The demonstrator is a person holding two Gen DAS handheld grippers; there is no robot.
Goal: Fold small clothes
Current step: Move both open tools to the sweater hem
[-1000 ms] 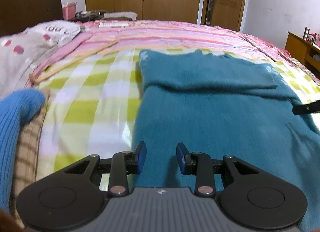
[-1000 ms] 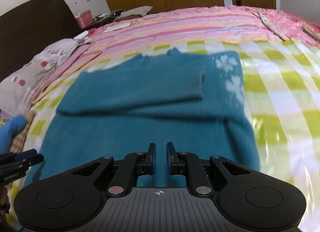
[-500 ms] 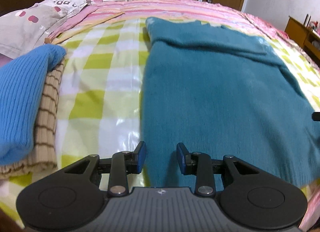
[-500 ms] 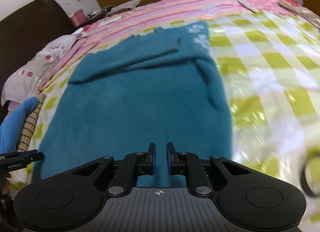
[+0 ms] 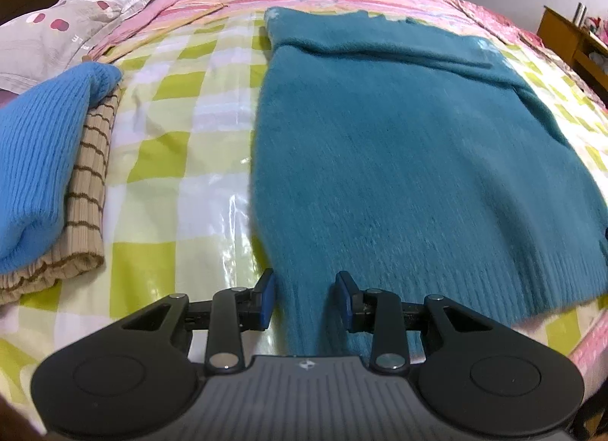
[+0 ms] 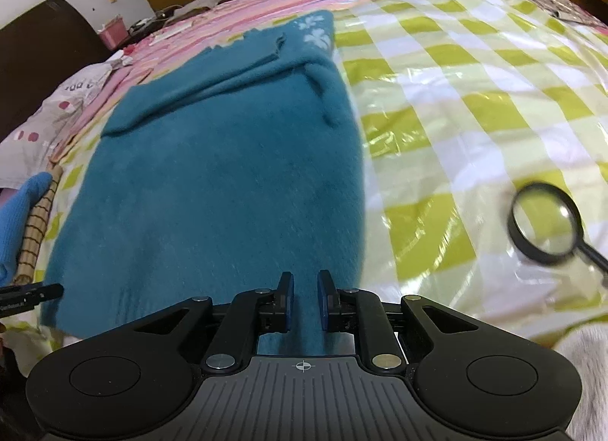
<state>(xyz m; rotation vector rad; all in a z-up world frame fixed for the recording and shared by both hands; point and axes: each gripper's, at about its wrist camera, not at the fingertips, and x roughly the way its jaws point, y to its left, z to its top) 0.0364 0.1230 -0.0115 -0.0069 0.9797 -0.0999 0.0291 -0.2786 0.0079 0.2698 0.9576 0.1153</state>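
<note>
The teal fuzzy knitted sweater (image 5: 410,160) lies flat on the bed's yellow-and-white checked plastic sheet (image 5: 171,160), sleeves already folded across the chest, ribbed hem nearest the cameras. The left gripper (image 5: 306,298) hangs over the hem's left corner, fingers apart and clamped on nothing. The right gripper (image 6: 305,298) hangs over the hem near its right corner; its fingers stand a narrow gap apart, having just been opening, with knit showing beneath the gap but not pinched.

Assessment: the step in hand is seizing the hem for the bottom-to-collar fold. Recommended: each gripper takes both layers at its own corner, level with the other, then lifts evenly so the sleeves stay put.

A folded bright blue ribbed knit (image 5: 38,160) on a tan striped garment (image 5: 89,190) sits left, clear. A black-rimmed magnifying glass (image 6: 545,224) lies right, apart from the sweater.
</note>
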